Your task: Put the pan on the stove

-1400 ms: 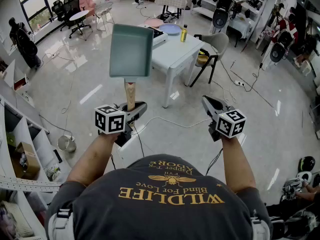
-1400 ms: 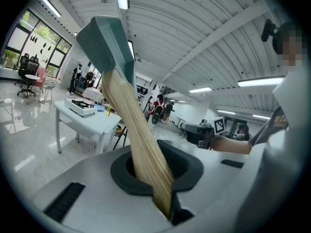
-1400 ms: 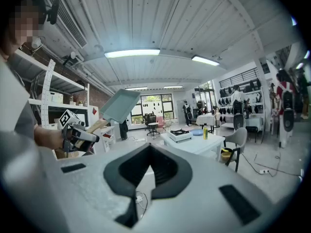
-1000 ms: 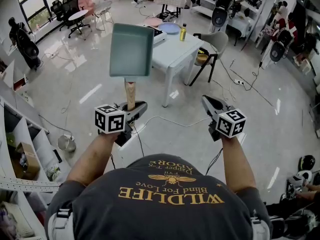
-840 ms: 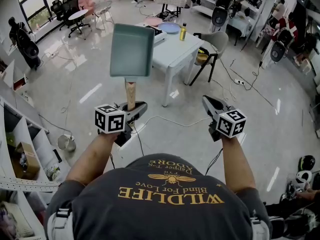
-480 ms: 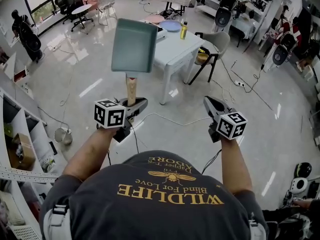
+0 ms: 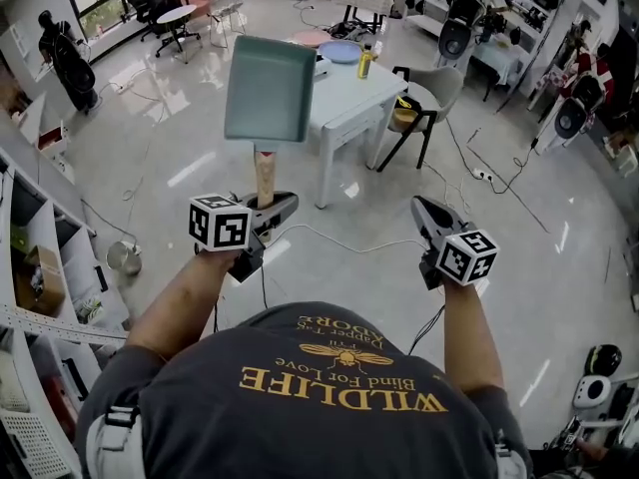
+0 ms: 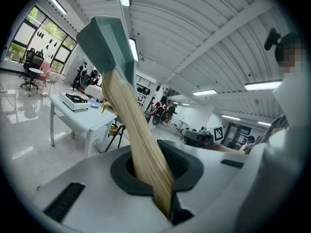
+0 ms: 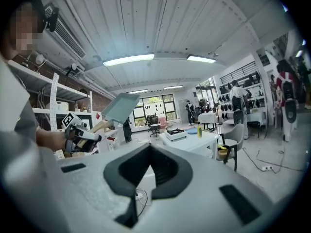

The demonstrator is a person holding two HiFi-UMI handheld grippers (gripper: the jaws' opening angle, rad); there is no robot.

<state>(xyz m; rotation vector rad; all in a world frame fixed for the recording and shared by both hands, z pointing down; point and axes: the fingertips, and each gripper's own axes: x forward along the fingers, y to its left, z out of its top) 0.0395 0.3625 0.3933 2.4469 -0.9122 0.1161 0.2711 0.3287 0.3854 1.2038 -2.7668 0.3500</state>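
Note:
A square grey-green pan point(image 7: 268, 88) with a wooden handle point(image 7: 264, 178) stands upright in the air, bottom toward me. My left gripper point(image 7: 268, 211) is shut on that handle point(image 8: 138, 140), well above the floor. The pan point(image 9: 120, 107) also shows in the right gripper view, at the left. The stove point(image 8: 75, 100) is a small white burner on a white table point(image 7: 349, 98) ahead, partly hidden behind the pan in the head view. My right gripper point(image 7: 427, 213) hovers beside the left one, shut, with nothing between its fingers.
A blue plate point(image 7: 344, 53) and a yellow bottle point(image 7: 365, 63) share the table with the stove. A grey chair point(image 7: 424, 93) stands at its right end. Shelving point(image 7: 40, 267) lines the left, a metal pot point(image 7: 125, 257) and cables lie on the floor.
The head view has shifted and the table looks slightly nearer. Both grippers keep the same pose, the pan still upright in the left one.

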